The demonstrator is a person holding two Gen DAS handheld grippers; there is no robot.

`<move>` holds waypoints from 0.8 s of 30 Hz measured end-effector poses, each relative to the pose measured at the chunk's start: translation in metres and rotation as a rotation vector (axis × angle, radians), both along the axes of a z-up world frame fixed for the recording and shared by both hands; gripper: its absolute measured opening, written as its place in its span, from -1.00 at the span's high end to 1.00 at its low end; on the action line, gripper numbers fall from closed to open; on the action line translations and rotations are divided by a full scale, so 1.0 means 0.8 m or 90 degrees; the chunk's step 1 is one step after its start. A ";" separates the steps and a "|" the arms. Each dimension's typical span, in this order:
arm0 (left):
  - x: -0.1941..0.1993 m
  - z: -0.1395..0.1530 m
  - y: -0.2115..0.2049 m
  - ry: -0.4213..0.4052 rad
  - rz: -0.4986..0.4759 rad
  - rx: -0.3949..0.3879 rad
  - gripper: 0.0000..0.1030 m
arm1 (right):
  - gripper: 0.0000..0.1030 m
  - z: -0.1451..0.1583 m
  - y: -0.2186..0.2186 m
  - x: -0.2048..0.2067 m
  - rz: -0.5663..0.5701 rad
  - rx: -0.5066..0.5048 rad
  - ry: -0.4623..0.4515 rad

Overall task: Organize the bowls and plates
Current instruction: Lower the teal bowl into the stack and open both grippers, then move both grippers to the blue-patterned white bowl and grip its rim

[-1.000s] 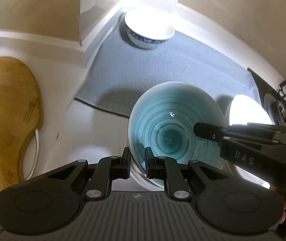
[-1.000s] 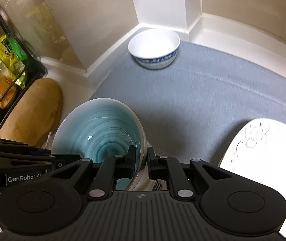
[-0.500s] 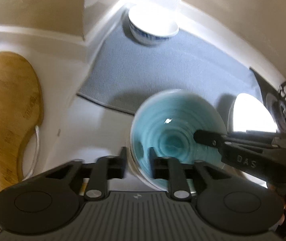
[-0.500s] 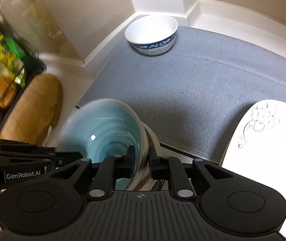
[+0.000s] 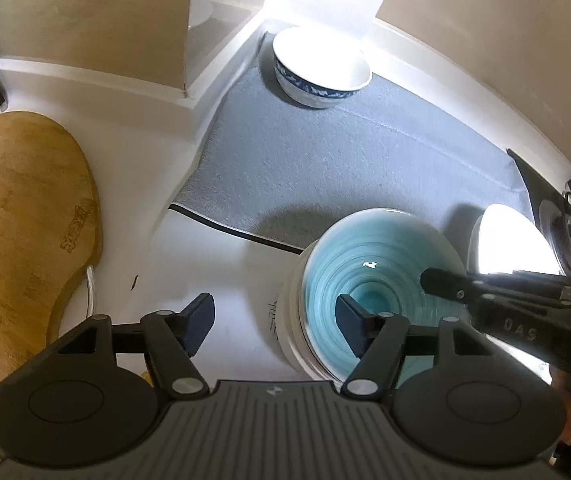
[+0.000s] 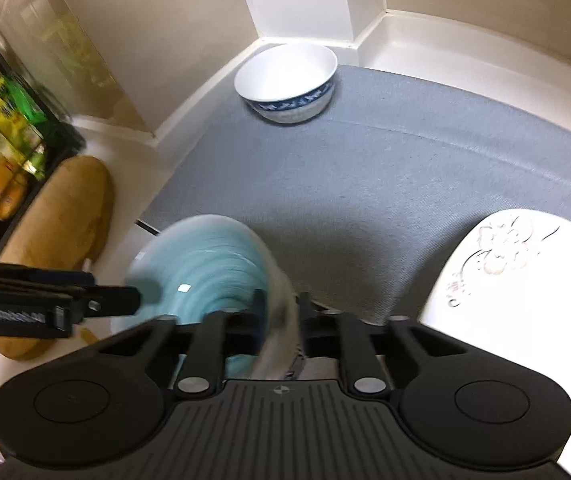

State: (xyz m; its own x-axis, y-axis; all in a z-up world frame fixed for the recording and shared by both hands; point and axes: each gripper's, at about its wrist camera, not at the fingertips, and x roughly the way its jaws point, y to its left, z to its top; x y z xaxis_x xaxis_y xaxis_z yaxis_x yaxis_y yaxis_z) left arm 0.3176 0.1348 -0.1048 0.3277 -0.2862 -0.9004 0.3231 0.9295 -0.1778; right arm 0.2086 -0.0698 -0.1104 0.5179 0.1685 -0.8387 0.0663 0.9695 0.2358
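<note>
My left gripper [image 5: 271,322] was opening: a sec before, its pads pinched the teal bowl's [image 5: 377,280] near rim; now they stood wide, rim still between them but neither pad pressing. One finger sat inside the bowl at 6 o'clock, the other out over bare counter [image 5: 221,264]. So the left had let go.

My right gripper [image 6: 281,312] stayed narrow, clamped on the opposite rim, one pad inside, one outside the white wall. It alone carried the bowl now. The bowl looked motion-blurred in the right view, so I judged it was swinging or settling as the load shifted.

Where the bowl was: at the mat's [image 5: 345,160] front edge, approx 6 o'clock of the mat, half over counter. White rims showed under it; whether it was nested in a stack I couldn't tell.

Other pcs, L to R: cutting board [image 5: 17,216] at 9 o'clock; blue-pattern bowl [image 5: 321,70] at 12, back corner of the mat; flower plate [image 6: 517,280] at 3.

Meaning for the task, imo: handover done, left free for another pc, and the right could carry the teal bowl onto the mat. One-sided rim grip = risk of tilt or slip.
</note>
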 end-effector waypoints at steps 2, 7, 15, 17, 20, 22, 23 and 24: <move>0.001 0.000 -0.001 0.002 0.001 -0.002 -0.40 | 0.76 0.003 0.001 0.000 0.001 0.002 -0.007; 0.004 -0.002 -0.002 0.004 0.001 -0.003 -0.40 | 0.76 -0.004 -0.022 0.005 -0.024 0.077 0.010; 0.007 -0.007 -0.006 0.012 -0.001 -0.001 -0.47 | 0.79 -0.012 -0.023 0.004 0.004 0.079 -0.028; 0.007 -0.007 -0.007 0.011 -0.004 -0.001 -0.53 | 0.79 -0.012 -0.017 0.005 0.020 0.054 -0.037; 0.007 -0.005 -0.008 0.006 -0.006 -0.006 -0.64 | 0.74 -0.010 -0.010 0.008 0.033 0.032 -0.031; 0.008 -0.003 -0.008 0.004 -0.002 -0.009 -0.71 | 0.66 -0.004 -0.010 0.009 0.036 0.026 -0.032; 0.010 -0.002 -0.008 0.004 0.004 -0.012 -0.72 | 0.44 0.001 -0.011 0.010 0.037 0.024 -0.035; 0.013 -0.001 -0.007 0.007 0.011 -0.018 -0.75 | 0.16 0.005 -0.012 0.011 0.036 0.021 -0.038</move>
State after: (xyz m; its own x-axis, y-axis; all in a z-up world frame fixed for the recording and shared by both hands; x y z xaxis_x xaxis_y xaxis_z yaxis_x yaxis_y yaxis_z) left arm 0.3278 0.1290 -0.1056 0.3236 -0.3057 -0.8955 0.3054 0.9295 -0.2069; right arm 0.2172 -0.0798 -0.1061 0.5553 0.2265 -0.8003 -0.0033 0.9628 0.2702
